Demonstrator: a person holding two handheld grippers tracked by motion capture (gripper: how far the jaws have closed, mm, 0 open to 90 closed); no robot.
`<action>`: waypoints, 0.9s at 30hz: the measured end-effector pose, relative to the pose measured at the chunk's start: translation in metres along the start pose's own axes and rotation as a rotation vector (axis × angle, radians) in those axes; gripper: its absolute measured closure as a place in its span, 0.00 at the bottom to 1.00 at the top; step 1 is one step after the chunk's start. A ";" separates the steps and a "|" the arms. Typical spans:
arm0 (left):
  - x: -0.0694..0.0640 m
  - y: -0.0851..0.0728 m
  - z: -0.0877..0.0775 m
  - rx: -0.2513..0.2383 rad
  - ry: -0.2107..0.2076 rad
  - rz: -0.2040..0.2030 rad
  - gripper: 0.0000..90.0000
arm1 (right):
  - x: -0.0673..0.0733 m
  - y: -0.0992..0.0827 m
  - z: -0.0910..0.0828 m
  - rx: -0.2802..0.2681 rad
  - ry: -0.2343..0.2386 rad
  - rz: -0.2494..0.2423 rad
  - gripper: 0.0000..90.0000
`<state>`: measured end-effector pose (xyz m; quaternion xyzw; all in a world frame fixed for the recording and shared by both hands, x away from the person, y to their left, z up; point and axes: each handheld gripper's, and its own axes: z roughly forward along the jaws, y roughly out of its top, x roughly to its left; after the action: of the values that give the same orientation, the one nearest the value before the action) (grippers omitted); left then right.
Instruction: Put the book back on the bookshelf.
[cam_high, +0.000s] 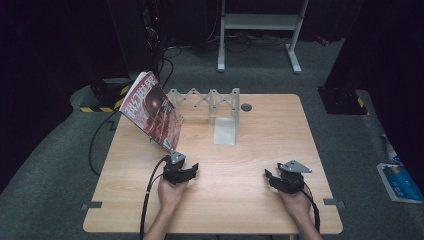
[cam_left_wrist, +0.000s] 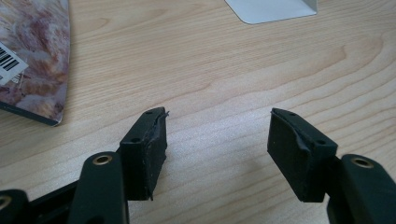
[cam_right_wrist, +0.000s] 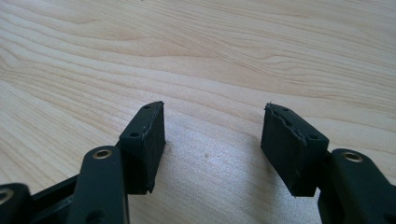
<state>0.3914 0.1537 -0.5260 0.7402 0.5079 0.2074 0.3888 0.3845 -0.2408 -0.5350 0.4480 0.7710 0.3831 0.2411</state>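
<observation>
From the high view, the magazine stands tilted at the far left of the counter, its upper edge leaning away to the left against the end of a grey folding rack, while its lower corner comes down to the wood just beyond the left gripper. That gripper sits near that corner, apart from it, and points a little to the right of it; the magazine's long axis runs diagonally from the near lower corner up and away to the left. The right gripper rests well apart from the magazine, across the counter, so the left hand is by far the nearer one. A pale bookend plate stands between the two sides, farther back. In the left gripper view, the fingers are spread wide with only bare wood between them; the magazine's back cover, with its barcode, lies ahead and off to the left, so I judge that a reach would need a swing leftward and forward. The plate's foot shows at the top. In the right gripper view, the fingers are likewise spread with nothing between them, over plain counter.
</observation>
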 end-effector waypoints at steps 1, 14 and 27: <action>-0.001 0.000 0.000 -0.001 0.001 -0.001 0.42 | 0.000 0.000 0.000 0.000 0.000 0.000 0.44; -0.004 -0.002 0.006 0.006 0.053 0.059 0.42 | 0.000 0.000 0.000 0.000 0.000 0.001 0.44; -0.005 -0.005 0.007 -0.018 0.066 0.062 0.39 | 0.000 0.000 0.000 0.002 0.002 -0.002 0.44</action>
<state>0.3912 0.1475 -0.5342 0.7446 0.4955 0.2483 0.3721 0.3839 -0.2406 -0.5350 0.4471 0.7720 0.3828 0.2402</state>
